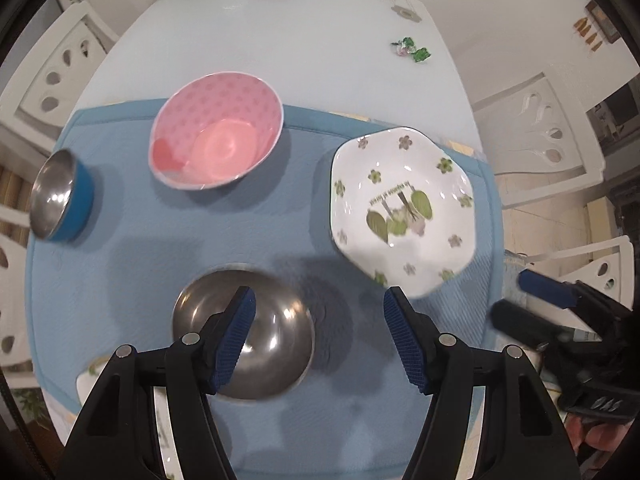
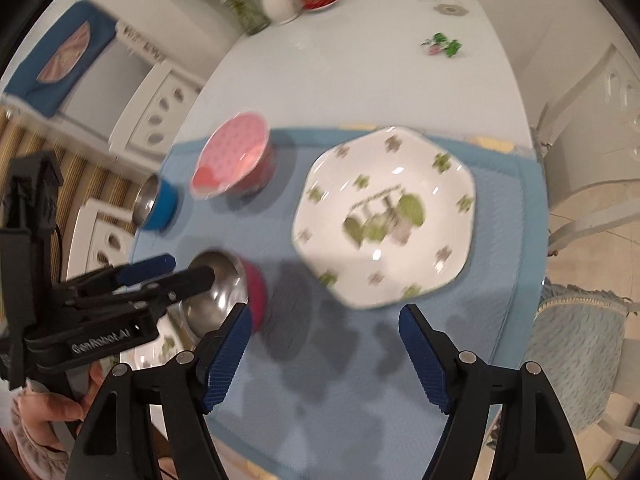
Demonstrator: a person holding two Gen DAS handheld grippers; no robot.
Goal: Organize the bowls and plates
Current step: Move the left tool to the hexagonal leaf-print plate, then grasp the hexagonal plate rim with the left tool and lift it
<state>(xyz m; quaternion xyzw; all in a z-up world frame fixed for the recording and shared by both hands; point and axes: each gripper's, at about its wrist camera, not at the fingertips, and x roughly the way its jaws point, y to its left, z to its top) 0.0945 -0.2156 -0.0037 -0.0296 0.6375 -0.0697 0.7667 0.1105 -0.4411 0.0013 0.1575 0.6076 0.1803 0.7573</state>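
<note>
— Both grippers hang over the blue mat (image 1: 132,280) with nothing between the fingers: the left gripper (image 1: 318,312) spread, the right gripper (image 2: 324,332) spread too.

— Where is the flowered plate (image 2: 384,216)?

— On the mat, face up, just ahead of the right gripper and a little to its right. The left one is nearer to the steel bowl (image 1: 244,332).

— Has the plate a long axis?

— Hardly; it is six-sided, almost round. I think the right hand should take its near rim.

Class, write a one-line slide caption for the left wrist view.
Open left gripper above blue mat holding steel bowls, pink bowl, floral plate.
</note>
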